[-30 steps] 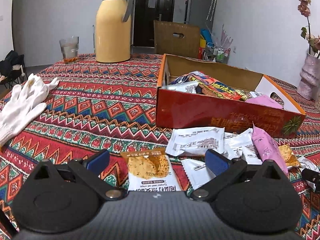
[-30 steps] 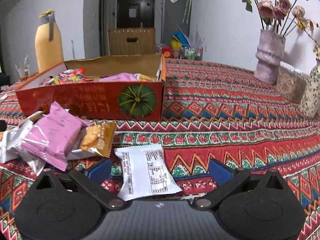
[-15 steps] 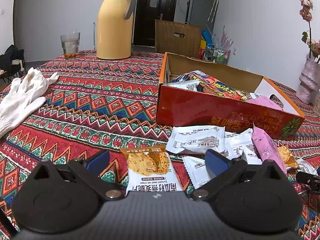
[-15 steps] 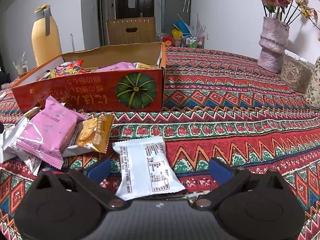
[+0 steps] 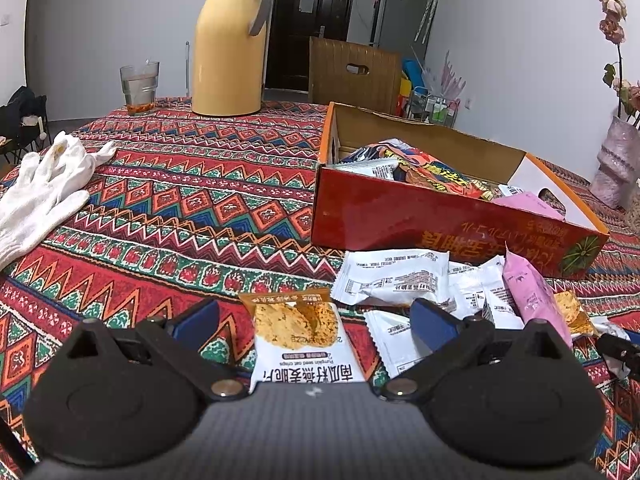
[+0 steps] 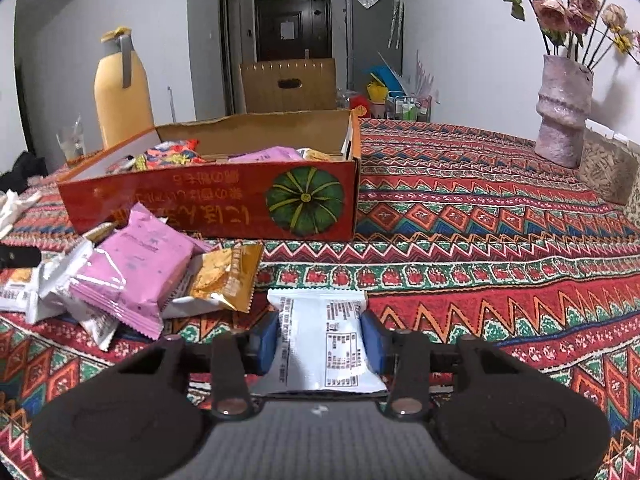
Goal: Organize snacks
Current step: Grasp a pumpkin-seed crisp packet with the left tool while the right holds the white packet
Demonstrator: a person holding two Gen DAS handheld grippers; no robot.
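A red cardboard box (image 5: 440, 220) holding several snack packets stands on the patterned tablecloth; it also shows in the right wrist view (image 6: 208, 200). My left gripper (image 5: 316, 320) is open, its blue pads on either side of a white and orange crisp packet (image 5: 298, 336) lying on the cloth. My right gripper (image 6: 322, 340) is shut on a white snack packet (image 6: 324, 340), the pads pressing its two sides. Loose packets lie in front of the box: white ones (image 5: 394, 280), a pink one (image 6: 136, 268) and a golden one (image 6: 224, 276).
A yellow thermos jug (image 5: 230, 40) and a glass (image 5: 139, 87) stand at the back left. White gloves (image 5: 44, 184) lie at the left. A pink vase with flowers (image 6: 562, 112) stands at the right. A brown box (image 6: 288, 84) sits behind the table.
My right gripper has closed its pads onto the white packet that lay between them. My left gripper stays open over the crisp packet and has crept slightly forward.
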